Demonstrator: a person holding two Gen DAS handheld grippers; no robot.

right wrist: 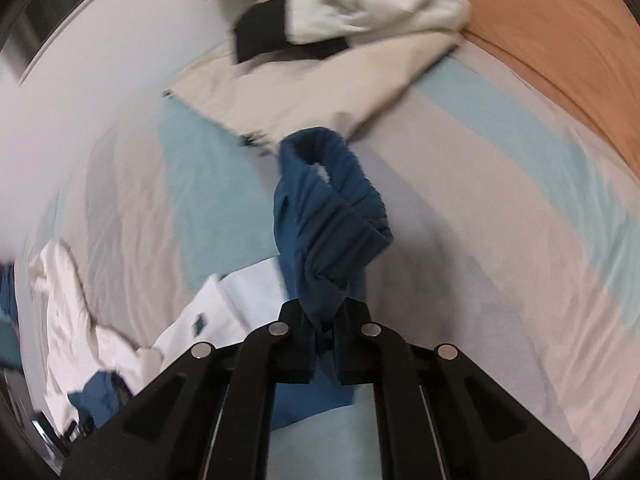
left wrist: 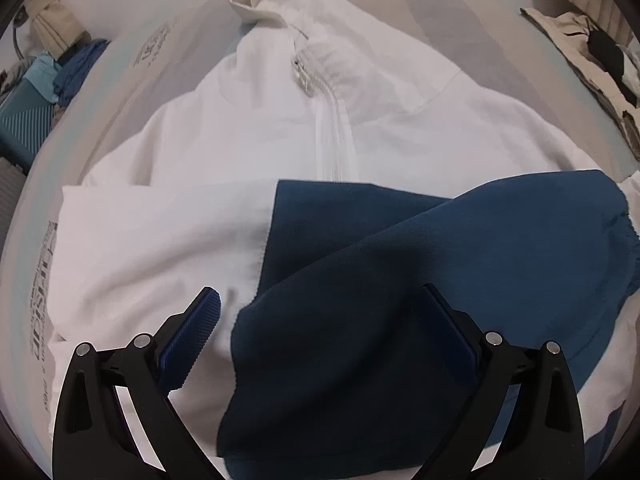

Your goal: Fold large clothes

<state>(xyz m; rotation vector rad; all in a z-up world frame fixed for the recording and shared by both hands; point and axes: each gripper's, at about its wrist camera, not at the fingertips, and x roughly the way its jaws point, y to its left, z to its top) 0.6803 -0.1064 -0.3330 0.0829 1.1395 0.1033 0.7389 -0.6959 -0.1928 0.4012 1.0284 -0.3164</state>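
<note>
A white zip-up jacket (left wrist: 248,144) with blue sleeves lies front up on the bed, its collar at the far end. One blue sleeve (left wrist: 400,300) is folded across the lower body. My left gripper (left wrist: 320,312) is open and empty, hovering just above that folded sleeve. My right gripper (right wrist: 322,316) is shut on the cuff end of the other blue sleeve (right wrist: 328,208) and holds it lifted above the bed. White parts of the jacket (right wrist: 68,312) show at the left in the right wrist view.
The bed has a grey and light-blue striped sheet (right wrist: 520,200). A beige, white and black garment pile (right wrist: 320,60) lies further along the bed and also shows in the left wrist view (left wrist: 592,52). An orange headboard (right wrist: 560,40) is at the right. Blue clothes and a teal box (left wrist: 24,112) sit beside the bed.
</note>
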